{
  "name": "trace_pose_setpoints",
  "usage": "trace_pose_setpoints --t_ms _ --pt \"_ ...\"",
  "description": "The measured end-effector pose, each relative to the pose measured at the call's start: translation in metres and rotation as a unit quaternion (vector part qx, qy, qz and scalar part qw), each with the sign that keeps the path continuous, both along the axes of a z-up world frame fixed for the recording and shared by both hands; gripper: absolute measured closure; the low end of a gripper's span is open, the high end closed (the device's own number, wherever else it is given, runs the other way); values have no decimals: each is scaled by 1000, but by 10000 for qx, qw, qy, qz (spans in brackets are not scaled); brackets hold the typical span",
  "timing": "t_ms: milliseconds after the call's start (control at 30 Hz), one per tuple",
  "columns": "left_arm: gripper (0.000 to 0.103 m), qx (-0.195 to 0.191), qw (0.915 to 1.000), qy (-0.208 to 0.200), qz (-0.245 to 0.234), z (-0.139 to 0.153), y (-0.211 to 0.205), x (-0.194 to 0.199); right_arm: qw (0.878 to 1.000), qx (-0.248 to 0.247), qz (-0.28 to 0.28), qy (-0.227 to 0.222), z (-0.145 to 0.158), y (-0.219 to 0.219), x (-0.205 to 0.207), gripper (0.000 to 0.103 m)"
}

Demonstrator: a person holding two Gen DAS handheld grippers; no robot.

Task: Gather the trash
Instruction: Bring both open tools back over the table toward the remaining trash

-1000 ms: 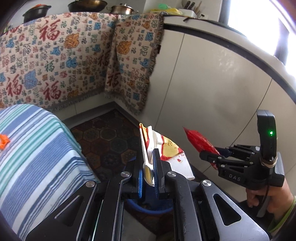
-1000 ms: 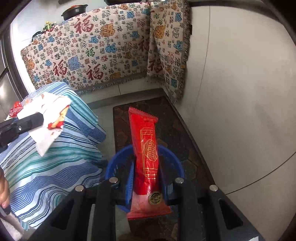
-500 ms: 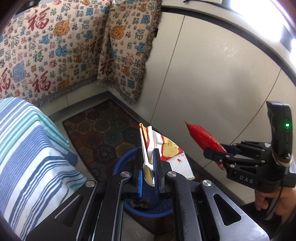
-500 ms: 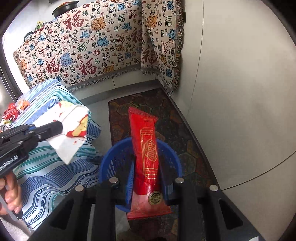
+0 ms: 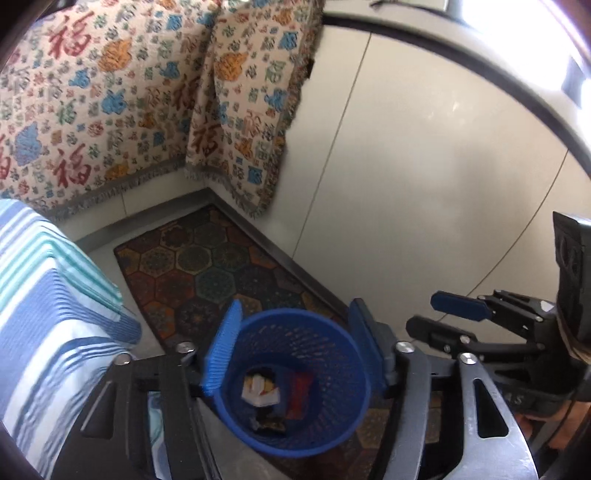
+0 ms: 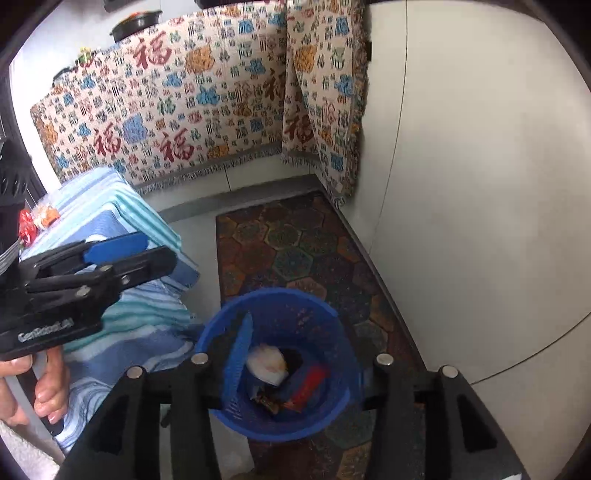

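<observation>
Both wrappers dropped since earlier, white wrapper (image 5: 260, 391) and red wrapper (image 5: 300, 397) inside blue basket (image 5: 343, 332), both hand-held grippers spread, empty

Both wrist views look steeply down, seemingly from close above, sharing the blue basket (image 5: 295, 384) and rug (image 6: 295, 251).

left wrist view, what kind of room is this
Probably a home kitchen corner. Pale cabinet fronts run under a countertop, with a patterned cloth draped over it and a dark pot on top. A patterned rug and a blue trash basket sit on the floor.
</observation>
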State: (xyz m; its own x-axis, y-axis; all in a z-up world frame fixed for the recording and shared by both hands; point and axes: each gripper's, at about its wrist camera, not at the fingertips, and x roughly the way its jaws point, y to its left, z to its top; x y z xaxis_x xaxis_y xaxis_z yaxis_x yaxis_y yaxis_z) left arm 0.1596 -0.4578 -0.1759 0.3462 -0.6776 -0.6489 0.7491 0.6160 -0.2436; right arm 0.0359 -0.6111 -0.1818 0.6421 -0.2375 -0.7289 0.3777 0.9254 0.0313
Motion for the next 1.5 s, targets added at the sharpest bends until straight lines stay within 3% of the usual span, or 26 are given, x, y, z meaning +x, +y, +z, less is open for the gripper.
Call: trace_pose_setpoints --t_ms 200,333,467,567,733,833,967,1233,1367,1500 --pt "25 -172 9993 -184 261 39 63 -14 9977 -379 126 -542 27 25 4 53" --pt "20 -142 9978 -293 582 60 125 -36 9911 -905 309 -926 48 60 7 42" --pt "17 92 9948 -356 948 65 196 -54 9828 -1206 618 -1251 62 103 14 41" --pt "16 405 9890 -443 1349 63 253 -59 9807 -1056 990 -1318 65 141 28 41" --pt "12 989 9695 -628 2151 53 346 -43 9753 -723 1803 -1055 57 220 60 41" --pt "11 1111 9572 -586 2606 44 394 -24 9637 -650 2419 -926 51 274 76 41" --pt "11 1145 9445 -372 3057 26 443 6 9568 -474 2807 -588 41 322 100 41" --pt "11 1207 9298 243 3469 -9 491 62 9550 -586 2895 260 0 364 146 41" --pt "11 1247 9242 304 3598 -15 494 73 9555 -517 2895 223 -8 366 151 40" --pt "5 1506 9172 310 3675 -20 487 83 9566 -404 2875 264 -6 365 161 38"
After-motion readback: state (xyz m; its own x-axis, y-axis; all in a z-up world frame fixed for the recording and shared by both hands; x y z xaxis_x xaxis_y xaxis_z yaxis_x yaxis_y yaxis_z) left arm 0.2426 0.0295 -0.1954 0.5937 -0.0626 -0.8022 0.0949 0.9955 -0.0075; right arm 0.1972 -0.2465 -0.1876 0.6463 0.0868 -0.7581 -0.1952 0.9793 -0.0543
